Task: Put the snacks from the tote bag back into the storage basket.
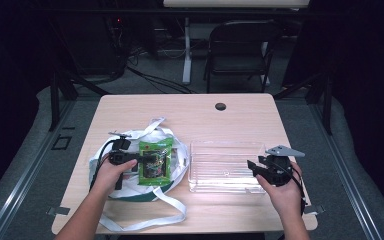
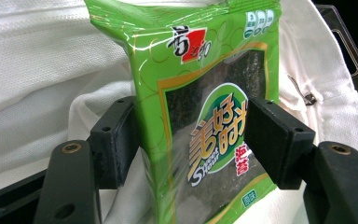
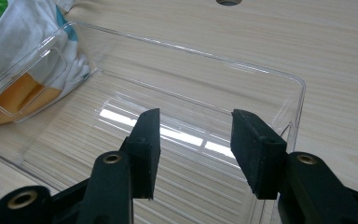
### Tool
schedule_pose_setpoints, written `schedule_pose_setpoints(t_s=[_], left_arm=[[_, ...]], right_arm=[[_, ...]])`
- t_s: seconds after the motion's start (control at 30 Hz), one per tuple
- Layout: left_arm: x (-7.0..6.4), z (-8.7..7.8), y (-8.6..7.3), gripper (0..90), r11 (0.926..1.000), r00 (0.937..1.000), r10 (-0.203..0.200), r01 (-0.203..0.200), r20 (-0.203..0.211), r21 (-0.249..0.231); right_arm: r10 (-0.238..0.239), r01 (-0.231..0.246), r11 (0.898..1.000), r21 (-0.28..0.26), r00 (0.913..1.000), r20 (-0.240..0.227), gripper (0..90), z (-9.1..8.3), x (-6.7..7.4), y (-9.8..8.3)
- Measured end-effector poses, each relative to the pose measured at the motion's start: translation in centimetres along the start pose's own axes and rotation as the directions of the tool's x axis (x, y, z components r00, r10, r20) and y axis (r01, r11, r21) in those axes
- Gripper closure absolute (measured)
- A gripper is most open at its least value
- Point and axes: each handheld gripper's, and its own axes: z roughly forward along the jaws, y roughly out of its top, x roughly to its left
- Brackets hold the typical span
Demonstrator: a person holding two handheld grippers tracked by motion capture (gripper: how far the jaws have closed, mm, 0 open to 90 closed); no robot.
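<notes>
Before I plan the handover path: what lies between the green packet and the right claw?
In the high view, the clear tray lies between the packet and the right claw; the tray holds nothing.

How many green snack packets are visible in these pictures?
1. The green snack packet lies on the white bag, between the pads of the left tongs. More may hide inside the bag.

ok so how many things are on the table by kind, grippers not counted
green snack packet: 1
white cloth bag: 1
clear plastic tray: 1
total: 3
</notes>
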Motion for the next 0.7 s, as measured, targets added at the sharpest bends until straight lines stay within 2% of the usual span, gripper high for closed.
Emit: schedule_pose_setpoints(t_s=[0.53,0.7], left_arm=[[-0.11,0.81,0.09,37.9,0.9997,0.9998,0.017,-0.017,-0.004,0.017],[-0.18,0.86,0.06,41.1,0.9991,0.999,0.04,-0.039,-0.022,0.019]], right_arm=[[0.001,-0.002,1.0,0.003,1.0,0.007,53.0,-0.23,-0.1,-0.25],[0.002,-0.002,1.0,0.004,1.0,0.008,52.8,-0.2,-0.03,-0.24]])
